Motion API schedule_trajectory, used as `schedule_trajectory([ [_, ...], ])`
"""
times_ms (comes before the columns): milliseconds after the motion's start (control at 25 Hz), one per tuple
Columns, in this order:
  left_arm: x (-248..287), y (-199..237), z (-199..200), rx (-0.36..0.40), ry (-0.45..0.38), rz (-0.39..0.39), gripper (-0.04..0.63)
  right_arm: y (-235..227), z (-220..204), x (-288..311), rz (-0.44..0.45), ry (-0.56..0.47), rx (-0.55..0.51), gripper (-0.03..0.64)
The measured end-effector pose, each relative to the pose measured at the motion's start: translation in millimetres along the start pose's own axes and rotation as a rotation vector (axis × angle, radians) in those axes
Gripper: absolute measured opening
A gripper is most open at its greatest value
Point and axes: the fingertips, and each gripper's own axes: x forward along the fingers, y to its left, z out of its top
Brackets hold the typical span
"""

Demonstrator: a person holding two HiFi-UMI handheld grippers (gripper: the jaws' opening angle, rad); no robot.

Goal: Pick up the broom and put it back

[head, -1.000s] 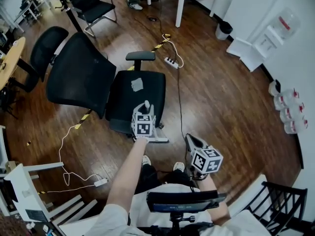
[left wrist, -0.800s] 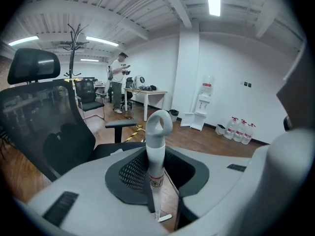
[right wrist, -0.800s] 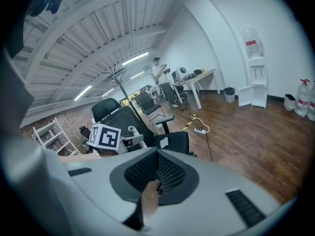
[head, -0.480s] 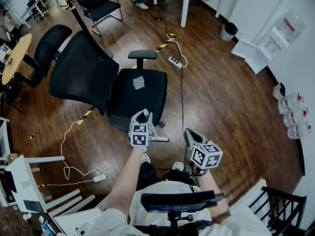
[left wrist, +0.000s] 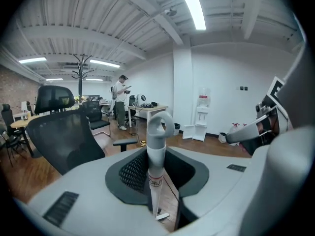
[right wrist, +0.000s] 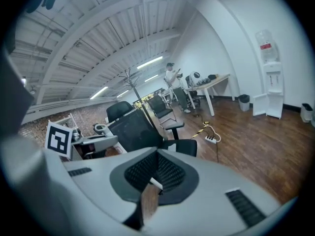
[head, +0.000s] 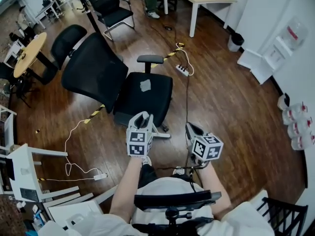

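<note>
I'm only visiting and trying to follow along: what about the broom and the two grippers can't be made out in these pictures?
Broom below the grip: in the left gripper view the left gripper itself hides it. In the head view the gripper and arm cover it, so no bristles show.
White bit in the slit low between the right gripper's jaws, right gripper view: too small to name.
</note>
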Motion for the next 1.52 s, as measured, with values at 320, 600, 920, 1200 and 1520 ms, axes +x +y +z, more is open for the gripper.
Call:
schedule_trajectory([
  [320, -37.9, -8.6, 93.0, 0.037, -0.094, -0.024, 0.101, 26.3, 43.5, -8.3, 0.01, -0.07, -0.058, 0.012],
  [600, -46.4, -13.7, 113.1, 0.032, -0.1, -0.063, 0.101, 44.6, 70.3, -18.2, -0.004, -0.119, -0.069, 0.012],
  [920, -51.2, -21.2, 103.4, 0.027, -0.087, -0.101, 0.101, 55.2, 59.8, -17.8, 0.008, -0.125, -0.069, 0.012],
  [1200, -52.1, -22.1, 98.2, 0.018, -0.084, -0.105, 0.101, 56.9, 55.0, -17.3, 0.005, -0.102, -0.07, 0.012],
  [1520, -49.6, -9.6, 85.6, -0.006, -0.063, -0.082, 0.101, 55.6, 47.5, -12.2, 0.016, -0.078, -0.071, 0.012],
])
